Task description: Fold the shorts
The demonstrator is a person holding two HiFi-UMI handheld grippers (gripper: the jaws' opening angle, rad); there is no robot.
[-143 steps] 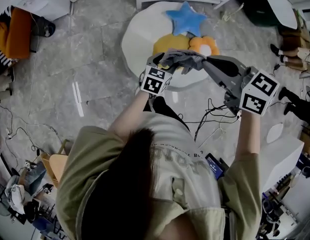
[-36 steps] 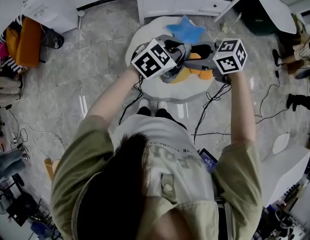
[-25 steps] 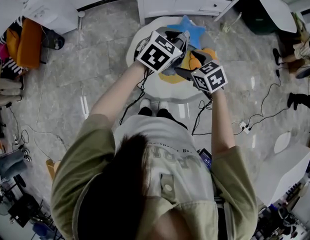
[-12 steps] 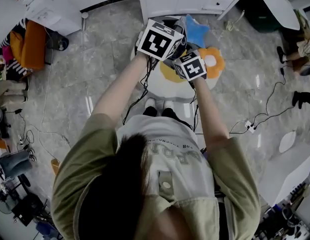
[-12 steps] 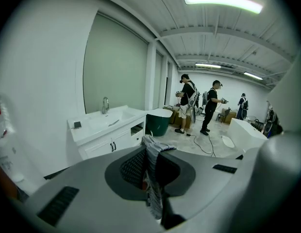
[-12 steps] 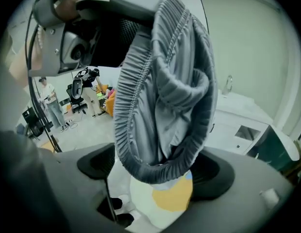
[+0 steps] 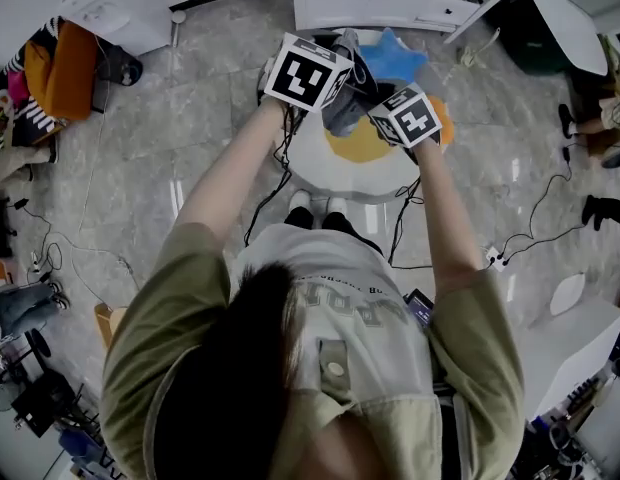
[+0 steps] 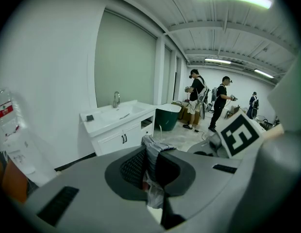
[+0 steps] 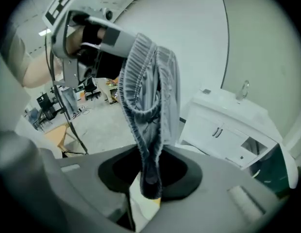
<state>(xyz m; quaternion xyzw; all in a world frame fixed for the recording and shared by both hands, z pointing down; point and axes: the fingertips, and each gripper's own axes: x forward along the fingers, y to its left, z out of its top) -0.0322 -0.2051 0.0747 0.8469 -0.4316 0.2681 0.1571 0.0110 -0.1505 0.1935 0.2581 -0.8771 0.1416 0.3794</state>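
grey shorts point(image 7: 342, 106) are held in the air above the round white desk point(image 7: 325, 176), pinched in the left tool point(image 8: 149, 165). the right tool point(image 9: 149, 178) has just been closing and now nips their hanging waistband. that thin bunch could be pulled free if tensioned.

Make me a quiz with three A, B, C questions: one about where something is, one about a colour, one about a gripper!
1. Where is the blue star? A on a bed; B on the round white table; C in a box.
2. What colour are the shorts? A red; B green; C grey.
3. The left gripper is: A shut on the shorts; B wide open; C lying on the table.
Answers: 1 B, it lies on the tabletop; 2 C, grey fabric hangs in view; 3 A, its jaws pinch the fabric.
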